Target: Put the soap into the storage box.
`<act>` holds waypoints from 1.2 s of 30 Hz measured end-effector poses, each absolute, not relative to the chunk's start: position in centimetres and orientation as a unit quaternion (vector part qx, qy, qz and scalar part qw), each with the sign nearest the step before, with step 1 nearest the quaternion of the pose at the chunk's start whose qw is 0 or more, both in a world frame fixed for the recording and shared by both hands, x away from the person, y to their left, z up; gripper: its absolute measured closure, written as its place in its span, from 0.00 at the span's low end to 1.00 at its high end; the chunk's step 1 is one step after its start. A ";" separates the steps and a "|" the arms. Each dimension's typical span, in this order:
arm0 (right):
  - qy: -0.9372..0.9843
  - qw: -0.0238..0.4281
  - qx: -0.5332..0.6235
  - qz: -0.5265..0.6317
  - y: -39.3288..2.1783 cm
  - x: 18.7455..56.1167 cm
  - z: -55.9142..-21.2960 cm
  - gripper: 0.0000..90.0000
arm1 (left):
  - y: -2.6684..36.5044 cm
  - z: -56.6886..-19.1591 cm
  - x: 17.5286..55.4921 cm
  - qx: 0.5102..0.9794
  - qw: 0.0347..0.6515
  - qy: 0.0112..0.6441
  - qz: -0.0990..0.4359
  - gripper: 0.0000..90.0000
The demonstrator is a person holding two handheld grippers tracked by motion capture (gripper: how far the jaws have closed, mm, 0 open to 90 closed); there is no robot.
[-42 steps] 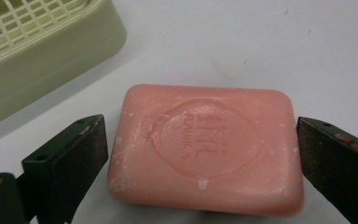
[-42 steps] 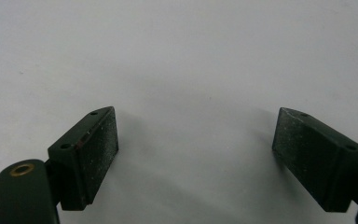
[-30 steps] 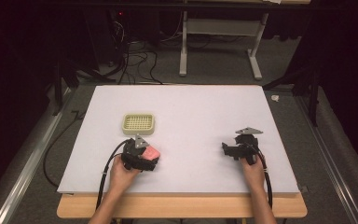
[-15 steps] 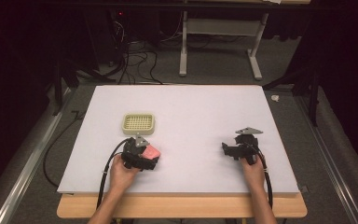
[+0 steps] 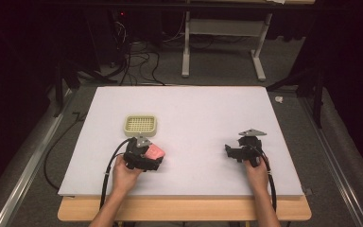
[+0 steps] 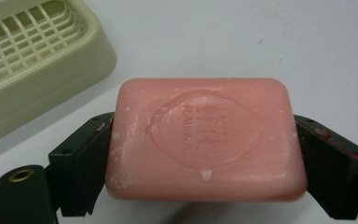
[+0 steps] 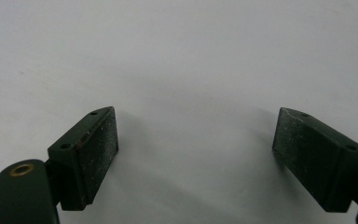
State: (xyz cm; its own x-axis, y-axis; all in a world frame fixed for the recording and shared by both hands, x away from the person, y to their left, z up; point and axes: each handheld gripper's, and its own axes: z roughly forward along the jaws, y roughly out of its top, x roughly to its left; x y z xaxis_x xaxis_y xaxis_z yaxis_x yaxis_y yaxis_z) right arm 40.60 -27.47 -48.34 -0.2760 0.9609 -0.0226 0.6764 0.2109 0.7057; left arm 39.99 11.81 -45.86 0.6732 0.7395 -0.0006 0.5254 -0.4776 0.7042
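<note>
The left gripper (image 6: 205, 154) clamps a pink rectangular soap bar (image 6: 205, 140); the right gripper (image 7: 196, 154) gapes empty. Slick soap may squirt out before reaching the pale-green slotted plastic dish (image 6: 32, 60) at ten o'clock.

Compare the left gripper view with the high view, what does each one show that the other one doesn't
Left gripper view alone: the stamped emblem and white flecks on the pink soap bar, and both pads pressing its ends. High view alone: the right gripper, both hands, the whole white table and the floor beyond. Shared: the soap, the left gripper and the pale green soap dish close by.
</note>
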 end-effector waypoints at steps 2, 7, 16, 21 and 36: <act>0.741 0.238 0.553 0.299 -27.5 40.6 -48.3 0.16 | 11.9 -45.7 40.0 0.845 0.348 0.375 0.154 0.15; 0.741 0.238 0.553 0.299 -27.5 40.6 -48.3 0.16 | 12.4 -44.9 40.2 0.838 0.353 0.382 0.163 0.15; 0.741 0.238 0.553 0.299 -27.5 40.6 -48.3 0.16 | 13.1 -44.0 40.4 0.824 0.363 0.396 0.179 0.15; 0.741 0.238 0.553 0.299 -27.5 40.6 -48.3 0.16 | 13.8 -43.6 40.7 0.814 0.368 0.409 0.185 0.15; 0.741 0.238 0.552 0.299 -27.5 40.6 -48.3 0.16 | 15.1 -42.4 42.0 0.797 0.371 0.441 0.180 0.15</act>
State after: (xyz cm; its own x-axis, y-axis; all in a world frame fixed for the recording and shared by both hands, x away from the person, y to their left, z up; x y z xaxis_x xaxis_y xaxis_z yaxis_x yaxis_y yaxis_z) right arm 40.60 -27.47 -48.34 -0.2766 0.9607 -0.0222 0.6764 0.2111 0.7056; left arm 41.98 15.07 -42.38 0.5459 0.8369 -0.0398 0.5695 -0.3358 0.7503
